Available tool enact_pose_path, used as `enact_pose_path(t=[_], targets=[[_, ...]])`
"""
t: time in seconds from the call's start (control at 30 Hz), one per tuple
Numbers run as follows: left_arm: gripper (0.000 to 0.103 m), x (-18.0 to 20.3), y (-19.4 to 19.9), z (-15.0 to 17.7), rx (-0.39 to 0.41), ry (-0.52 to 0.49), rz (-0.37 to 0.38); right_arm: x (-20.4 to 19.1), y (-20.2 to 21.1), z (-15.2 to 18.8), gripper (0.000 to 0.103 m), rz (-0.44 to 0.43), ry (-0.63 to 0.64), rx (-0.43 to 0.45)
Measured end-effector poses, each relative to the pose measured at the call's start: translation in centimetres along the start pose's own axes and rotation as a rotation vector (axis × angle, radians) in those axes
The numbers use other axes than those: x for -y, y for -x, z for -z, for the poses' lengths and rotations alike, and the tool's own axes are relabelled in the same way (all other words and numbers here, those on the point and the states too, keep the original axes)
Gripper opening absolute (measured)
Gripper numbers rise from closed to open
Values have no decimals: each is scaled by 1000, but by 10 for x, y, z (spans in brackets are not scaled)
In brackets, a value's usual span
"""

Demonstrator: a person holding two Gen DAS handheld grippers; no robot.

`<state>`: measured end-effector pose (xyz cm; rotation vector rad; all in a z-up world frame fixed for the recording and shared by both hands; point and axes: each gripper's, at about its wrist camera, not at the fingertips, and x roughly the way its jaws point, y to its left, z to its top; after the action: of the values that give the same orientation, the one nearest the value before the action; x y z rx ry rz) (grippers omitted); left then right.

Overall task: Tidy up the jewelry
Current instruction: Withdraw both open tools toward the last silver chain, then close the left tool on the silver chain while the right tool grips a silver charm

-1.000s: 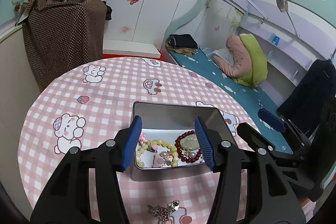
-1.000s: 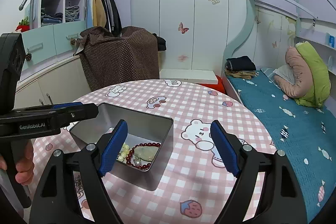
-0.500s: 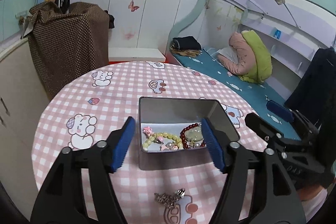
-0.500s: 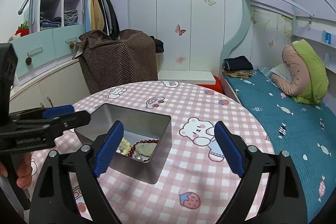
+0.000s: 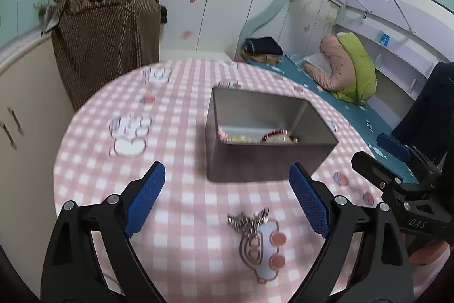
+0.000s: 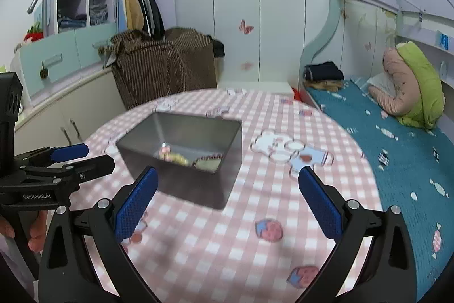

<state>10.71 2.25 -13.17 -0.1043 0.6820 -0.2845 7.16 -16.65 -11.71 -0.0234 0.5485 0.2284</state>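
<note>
A grey metal tin (image 5: 264, 161) (image 6: 195, 183) stands on the round table with the pink checked cloth (image 5: 93, 161). Inside it lie a red bead bracelet (image 5: 276, 134) and pale yellow beads (image 5: 239, 139) (image 6: 177, 158). A silver chain piece (image 5: 247, 219) lies on the cloth in front of the tin. My left gripper (image 5: 227, 200) hovers just over that chain, jaws still opening, nothing between them. My right gripper (image 6: 227, 198) is wide and still opening over bare cloth right of the tin, empty. The left gripper's fingers (image 6: 71, 161) show at the left of the right wrist view.
A brown dotted cover (image 6: 161, 64) drapes furniture behind the table. A bed (image 6: 397, 161) with a green and pink cushion (image 6: 411, 87) runs along the right. Low cabinets (image 6: 65, 115) stand at the left. A person's hand (image 6: 34, 232) grips the left tool.
Both grippers have drawn back from the tin toward the near table edge and spread wider. The silver chain now sits between the left gripper's fingers instead of below them.
</note>
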Motion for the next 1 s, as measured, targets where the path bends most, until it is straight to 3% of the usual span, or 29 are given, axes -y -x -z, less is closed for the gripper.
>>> enact_pose_path(t=[0.23, 0.3, 0.53, 0.6, 0.63, 0.67, 0.7, 0.73, 0.93, 1.0], targets=[[87, -4, -8, 23, -41, -14, -20, -2, -6, 18, 95, -5, -17, -72], [76, -4, -12, 27, -60, -12, -19, -3, -8, 22, 96, -8, -22, -91], [59, -1, -31, 37, -110, -32, -17, -15, -13, 24, 96, -26, 0, -116], [43, -1, -32, 36, -116, -36, 2, -20, -14, 23, 96, -41, 13, -115], [40, -3, -33, 36, -117, -34, 4, -23, -15, 23, 96, -49, 23, -115], [32, -4, -34, 35, -118, -38, 10, -25, -15, 23, 96, -57, 31, -116], [17, -5, -34, 36, -122, -40, 22, -28, -16, 22, 96, -64, 38, -117], [13, -6, -34, 37, -127, -35, 42, -31, -17, 22, 96, -72, 49, -120], [7, -23, -31, 36, -119, 60, 88, -52, -25, 21, 95, -129, 110, -135], [6, -27, -27, 35, -99, 82, 95, -60, -30, 20, 85, -143, 133, -150]])
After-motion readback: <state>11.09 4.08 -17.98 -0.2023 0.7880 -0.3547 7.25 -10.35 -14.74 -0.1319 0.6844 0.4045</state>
